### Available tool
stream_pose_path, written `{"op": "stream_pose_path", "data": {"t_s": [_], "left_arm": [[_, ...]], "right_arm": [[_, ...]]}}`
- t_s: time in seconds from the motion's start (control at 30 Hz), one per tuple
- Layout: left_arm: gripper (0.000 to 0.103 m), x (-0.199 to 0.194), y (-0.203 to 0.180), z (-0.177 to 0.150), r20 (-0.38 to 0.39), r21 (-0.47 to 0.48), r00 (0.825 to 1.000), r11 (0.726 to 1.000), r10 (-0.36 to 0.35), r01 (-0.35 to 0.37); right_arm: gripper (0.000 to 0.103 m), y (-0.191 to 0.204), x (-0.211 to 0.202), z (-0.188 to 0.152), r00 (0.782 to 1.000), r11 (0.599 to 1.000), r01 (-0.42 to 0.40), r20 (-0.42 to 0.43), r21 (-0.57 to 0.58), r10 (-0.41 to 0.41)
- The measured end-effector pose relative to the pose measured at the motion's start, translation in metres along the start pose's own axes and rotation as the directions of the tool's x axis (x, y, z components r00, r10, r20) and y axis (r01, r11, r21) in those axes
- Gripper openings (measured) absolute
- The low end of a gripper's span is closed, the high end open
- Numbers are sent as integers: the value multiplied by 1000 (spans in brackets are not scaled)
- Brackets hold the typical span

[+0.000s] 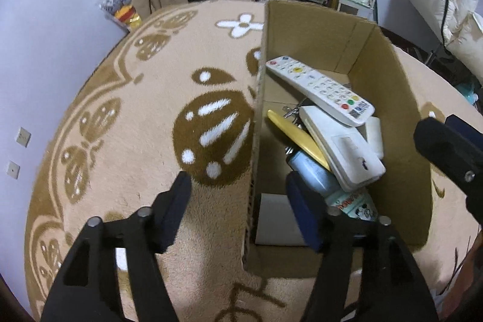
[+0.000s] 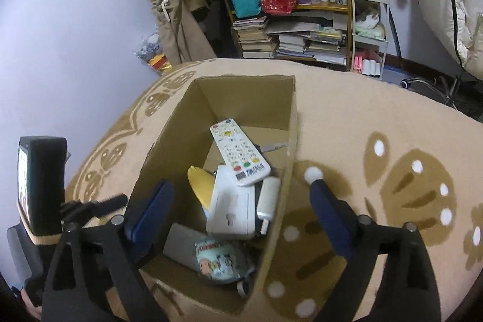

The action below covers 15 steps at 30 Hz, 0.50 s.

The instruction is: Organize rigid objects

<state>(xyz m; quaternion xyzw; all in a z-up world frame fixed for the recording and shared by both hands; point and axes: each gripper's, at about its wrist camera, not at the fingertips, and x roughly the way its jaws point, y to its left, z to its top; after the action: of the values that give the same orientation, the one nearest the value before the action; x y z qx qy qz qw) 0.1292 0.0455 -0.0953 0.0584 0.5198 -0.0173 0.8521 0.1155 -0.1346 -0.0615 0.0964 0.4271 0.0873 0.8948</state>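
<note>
Both tools are hanging released over the cardboard box (image 2: 271, 98): the left tool (image 1: 238, 186) is straddling its wall, the right tool (image 2: 241, 195) is gaping empty above the white remote (image 2: 238, 154), which is lying inside atop the pile.

Two fisheye views look steeply down along each tool's own fingers at an open cardboard box (image 1: 392, 110) on a patterned blanket (image 1: 135, 125). The left wrist view sits close above the box's left wall. The right wrist view hangs above the box's near end, looking along it. Both share the box interior, the white remote control (image 2: 238, 152) and the cluttered bookshelf (image 2: 302, 29) beyond the box.
</note>
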Motion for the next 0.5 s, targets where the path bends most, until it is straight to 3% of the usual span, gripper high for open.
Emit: {"op": "stream_pose_path", "data": {"t_s": [0.23, 0.3, 0.5], "left_arm": [[88, -20, -8, -6, 47, 54, 998, 997, 50, -53], [92, -28, -10, -6, 83, 65, 995, 996, 55, -61], [95, -47, -16, -7, 151, 85, 988, 996, 24, -37]], "right_arm": [[99, -14, -22, -9, 998, 998, 61, 16, 34, -62], [103, -17, -30, -11, 997, 997, 70, 31, 41, -71], [103, -27, -49, -17, 995, 995, 80, 47, 59, -83]]}}
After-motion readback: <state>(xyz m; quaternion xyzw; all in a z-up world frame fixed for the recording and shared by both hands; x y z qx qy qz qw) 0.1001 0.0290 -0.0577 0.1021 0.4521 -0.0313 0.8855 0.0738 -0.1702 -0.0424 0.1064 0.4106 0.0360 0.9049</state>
